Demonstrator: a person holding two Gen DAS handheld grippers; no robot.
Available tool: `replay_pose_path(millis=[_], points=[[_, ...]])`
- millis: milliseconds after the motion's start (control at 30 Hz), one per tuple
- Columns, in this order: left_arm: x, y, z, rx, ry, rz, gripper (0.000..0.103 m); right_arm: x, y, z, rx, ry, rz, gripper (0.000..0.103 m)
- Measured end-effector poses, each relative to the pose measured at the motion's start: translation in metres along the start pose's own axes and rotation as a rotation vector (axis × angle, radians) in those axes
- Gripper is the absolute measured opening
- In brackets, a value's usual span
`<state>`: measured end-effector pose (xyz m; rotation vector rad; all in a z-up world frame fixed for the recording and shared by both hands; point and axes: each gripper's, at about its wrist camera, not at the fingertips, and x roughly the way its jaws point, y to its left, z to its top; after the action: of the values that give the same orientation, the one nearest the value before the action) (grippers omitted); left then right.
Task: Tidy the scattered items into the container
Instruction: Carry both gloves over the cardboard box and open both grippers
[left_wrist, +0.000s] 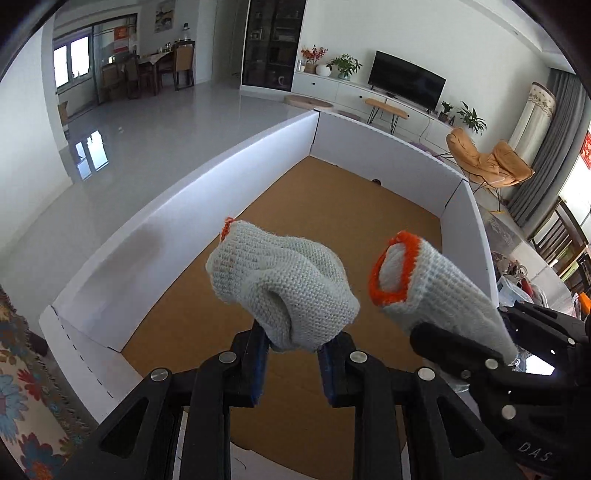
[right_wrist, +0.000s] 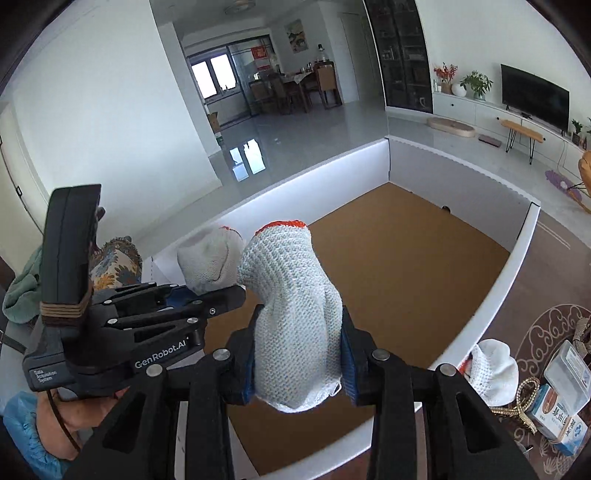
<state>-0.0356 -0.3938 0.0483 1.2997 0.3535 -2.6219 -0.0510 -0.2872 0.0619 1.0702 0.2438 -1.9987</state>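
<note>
My left gripper (left_wrist: 295, 354) is shut on a rolled white knit glove with an orange cuff (left_wrist: 284, 284), held above the brown floor of a white-walled box (left_wrist: 177, 229). My right gripper (right_wrist: 297, 354) is shut on a second white knit glove with an orange cuff (right_wrist: 295, 317), also above the box (right_wrist: 332, 170). The two gloves hang side by side; the right-held glove shows in the left wrist view (left_wrist: 424, 280), and the left-held one in the right wrist view (right_wrist: 210, 262). Another white knit glove (right_wrist: 493, 369) lies outside the box at the right.
Outside the box's right wall, on a patterned mat (right_wrist: 546, 325), lie small medicine boxes (right_wrist: 557, 417), a clear plastic case (right_wrist: 569, 369) and a gold chain (right_wrist: 524, 402). A floral cloth (left_wrist: 22, 398) lies at the left. The box floor (right_wrist: 406, 266) is bare cardboard.
</note>
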Motion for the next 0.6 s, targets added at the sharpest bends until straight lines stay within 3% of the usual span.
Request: replay_pose_path(millis=[133,233,333,500,600], points=[[0.019,0.003,-0.014,-0.003,0.059,0.011,0.024,0.045,0.009,-0.011,-0.044,0.154,-0.113,0.038],[0.016,0.005,-0.018,-0.013,0.064,0.012,0.024,0.055,0.021,-0.022,-0.189,0.206,-0.218,0.038],[0.015,-0.006,-0.029,0.059,0.077,0.058,0.024,0.061,0.029,-0.037,-0.313,0.262,-0.308,0.039],[0.004,-0.031,-0.050,0.159,0.121,0.076,0.024,0.055,0.017,-0.053,-0.358,0.267,-0.316,0.039],[-0.003,-0.037,-0.054,0.143,0.124,0.026,0.024,0.044,-0.001,-0.055,-0.326,0.221,-0.281,0.041]])
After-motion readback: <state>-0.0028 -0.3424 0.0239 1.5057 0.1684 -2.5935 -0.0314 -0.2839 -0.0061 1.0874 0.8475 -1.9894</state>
